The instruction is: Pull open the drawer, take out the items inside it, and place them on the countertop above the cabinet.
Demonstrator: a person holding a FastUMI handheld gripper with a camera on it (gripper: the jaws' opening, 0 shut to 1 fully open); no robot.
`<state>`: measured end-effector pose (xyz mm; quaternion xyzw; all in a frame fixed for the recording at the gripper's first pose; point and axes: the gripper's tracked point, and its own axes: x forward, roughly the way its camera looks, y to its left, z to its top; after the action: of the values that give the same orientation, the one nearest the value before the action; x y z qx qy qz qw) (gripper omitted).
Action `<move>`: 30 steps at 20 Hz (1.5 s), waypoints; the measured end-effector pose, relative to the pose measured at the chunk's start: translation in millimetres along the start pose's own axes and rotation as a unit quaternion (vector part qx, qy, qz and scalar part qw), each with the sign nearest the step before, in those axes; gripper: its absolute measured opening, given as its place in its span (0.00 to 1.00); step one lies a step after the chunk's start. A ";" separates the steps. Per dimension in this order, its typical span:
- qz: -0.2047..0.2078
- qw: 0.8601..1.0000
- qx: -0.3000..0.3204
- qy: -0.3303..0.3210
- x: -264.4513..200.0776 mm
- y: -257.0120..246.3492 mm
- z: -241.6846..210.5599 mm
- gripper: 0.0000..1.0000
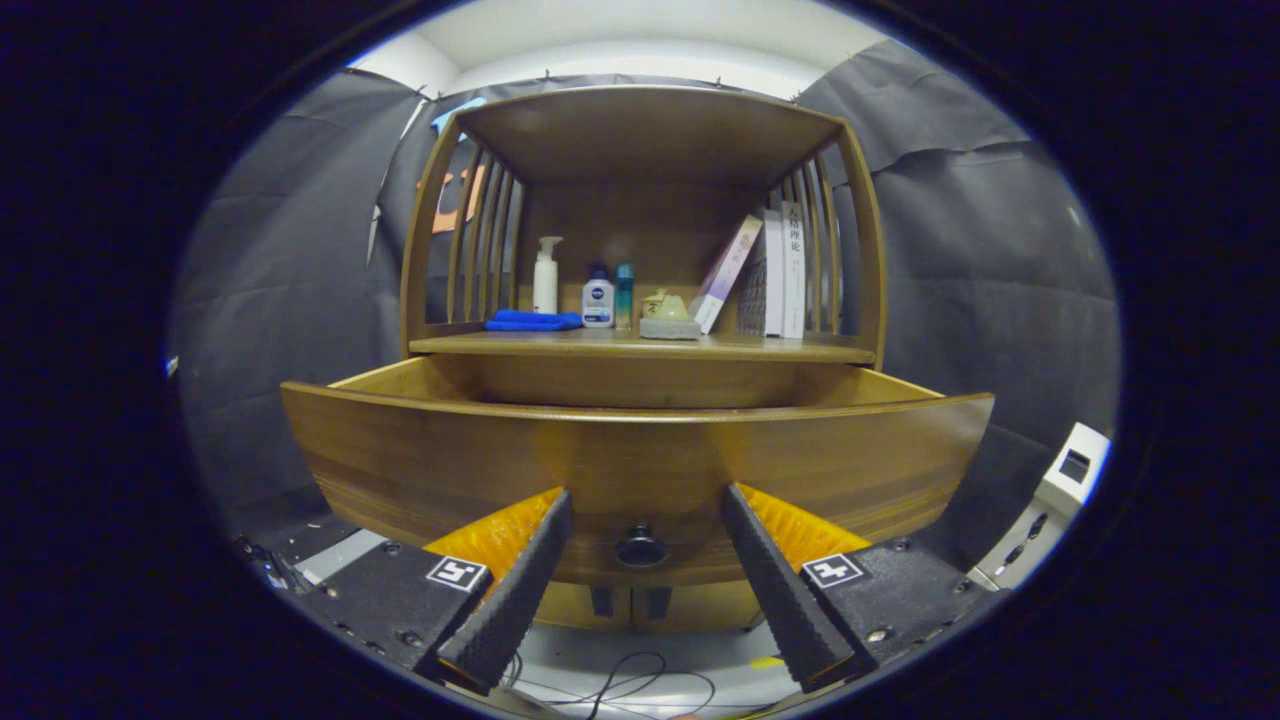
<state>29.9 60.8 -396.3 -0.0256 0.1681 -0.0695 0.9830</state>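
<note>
The drawer (pixel 640 460) stands pulled out from the cabinet (pixel 645 230), its curved wooden front facing the gripper (pixel 645 500). What lies inside the drawer is hidden behind this front. A dark round knob (pixel 641 547) sits at the lower middle of the front, just between the two fingers (pixel 520 580). The fingers are spread apart and do not press on the knob; they hold nothing.

Above the drawer is the countertop (pixel 640 345). Near its left edge lies a blue cloth (pixel 533 321). Behind the cloth stands a white pump bottle (pixel 545 275). Beside it, toward the middle, stand a small white bottle (pixel 598 297) and a thin teal bottle (pixel 624 295). In the middle rests a pale green ornament (pixel 669 317). By the right edge stand books (pixel 780 270), one of them leaning.

Under the drawer, black cables (pixel 625 685) lie on the floor.
</note>
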 end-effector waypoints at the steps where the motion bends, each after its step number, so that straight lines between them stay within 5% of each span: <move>1: 0.001 1.000 0.003 -0.001 4.3 0.1 4.1 0.99; 30: -0.011 0.999 -0.009 0.029 147.2 6.4 41.2 1.00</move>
<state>181.9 46.9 -406.0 -0.0345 0.1970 -0.0792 0.9766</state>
